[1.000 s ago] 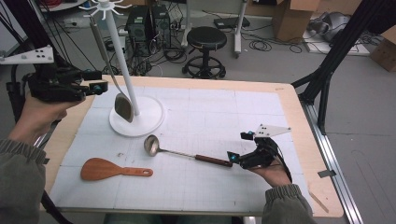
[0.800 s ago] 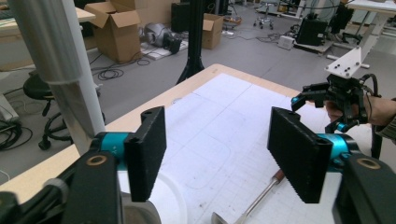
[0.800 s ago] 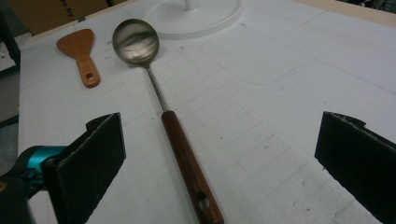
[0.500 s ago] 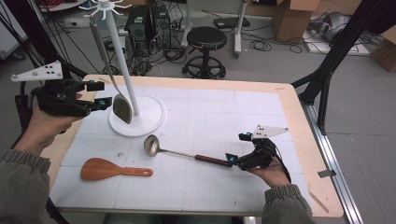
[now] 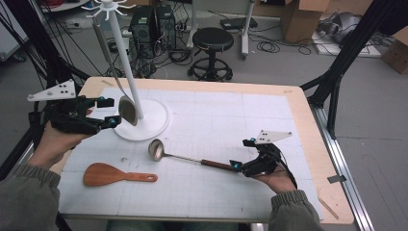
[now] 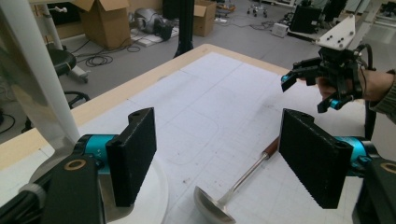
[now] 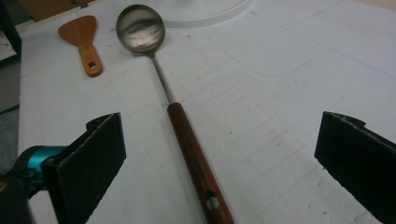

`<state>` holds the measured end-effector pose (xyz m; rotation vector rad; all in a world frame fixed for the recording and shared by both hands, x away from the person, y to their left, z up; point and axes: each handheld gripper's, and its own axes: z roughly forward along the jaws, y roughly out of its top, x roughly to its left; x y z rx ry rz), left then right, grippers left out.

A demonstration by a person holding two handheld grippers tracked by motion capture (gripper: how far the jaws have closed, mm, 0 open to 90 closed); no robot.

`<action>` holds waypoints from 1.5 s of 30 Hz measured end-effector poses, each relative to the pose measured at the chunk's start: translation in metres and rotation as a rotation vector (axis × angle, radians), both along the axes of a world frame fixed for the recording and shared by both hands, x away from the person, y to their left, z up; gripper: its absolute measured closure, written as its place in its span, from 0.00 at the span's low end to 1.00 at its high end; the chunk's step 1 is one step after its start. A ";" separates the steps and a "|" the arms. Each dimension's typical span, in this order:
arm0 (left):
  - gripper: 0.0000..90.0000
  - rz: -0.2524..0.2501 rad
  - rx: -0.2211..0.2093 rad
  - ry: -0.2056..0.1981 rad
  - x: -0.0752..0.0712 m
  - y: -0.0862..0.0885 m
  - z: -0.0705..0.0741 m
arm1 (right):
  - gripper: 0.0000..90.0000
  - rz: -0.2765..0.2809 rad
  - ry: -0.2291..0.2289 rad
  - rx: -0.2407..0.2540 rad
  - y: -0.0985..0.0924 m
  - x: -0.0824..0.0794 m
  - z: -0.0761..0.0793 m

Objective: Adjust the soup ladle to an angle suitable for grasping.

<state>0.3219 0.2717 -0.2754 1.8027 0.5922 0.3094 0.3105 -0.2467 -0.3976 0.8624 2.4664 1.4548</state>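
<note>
Looking down from the high view, the left gripper (image 5: 109, 111) sits at the left edge of the table (image 5: 298, 103), right beside the metal spatula (image 5: 127, 109) that hangs on the white rack (image 5: 129, 62). Its jaws are apart and have just been opening, and nothing is clamped between them; the spatula blade hangs just off the fingertips. The right gripper (image 5: 240, 155) rests low on the white mat (image 5: 231, 120) at the wooden handle end of the steel ladle (image 5: 185, 158), which lies flat with its bowl toward the rack's round base. A wooden rice paddle (image 5: 115, 174) lies nearer the person, well apart from both grippers.

In the left gripper view, the two black pads (image 6: 132, 154) stand wide (lots of mat visible between them). The rack's pole (image 6: 39, 70) rises at the left, with the spatula blade blurry against it behind the left pad. The ladle (image 6: 233, 191) lies further out between the jaws, and the other hand's gripper (image 6: 310, 88) hovers at the far right.

In the right gripper view, the jaws are spread wide, one on either side of the ladle's brown handle (image 7: 196, 158) without touching it. The ladle's bowl (image 7: 140, 23) points away, the rice paddle (image 7: 83, 39) lies left of it, and the rack's base (image 7: 205, 11) is at the top.
</note>
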 end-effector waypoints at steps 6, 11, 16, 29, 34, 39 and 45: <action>0.32 -0.008 0.000 0.004 -0.005 -0.005 -0.014 | 0.17 0.028 0.017 -0.008 0.005 0.001 -0.002; 0.31 -0.011 0.004 0.005 -0.011 -0.008 -0.025 | 0.17 0.072 0.038 -0.043 0.013 0.005 -0.007; 0.32 -0.017 0.003 0.001 -0.017 -0.010 -0.032 | 0.26 0.120 0.048 -0.099 0.027 0.013 -0.015; 0.31 -0.032 0.027 0.000 -0.024 -0.013 -0.055 | 0.58 0.259 0.043 -0.229 0.065 0.022 -0.032; 0.31 -0.048 0.062 0.014 -0.024 -0.019 -0.068 | 0.69 0.293 0.041 -0.268 0.069 0.025 -0.038; 0.31 -0.061 0.087 0.020 -0.026 -0.027 -0.075 | 0.78 0.306 0.009 -0.309 0.072 0.027 -0.040; 0.31 -0.073 0.074 0.023 -0.026 -0.028 -0.078 | 0.81 0.335 -0.005 -0.315 0.073 0.030 -0.041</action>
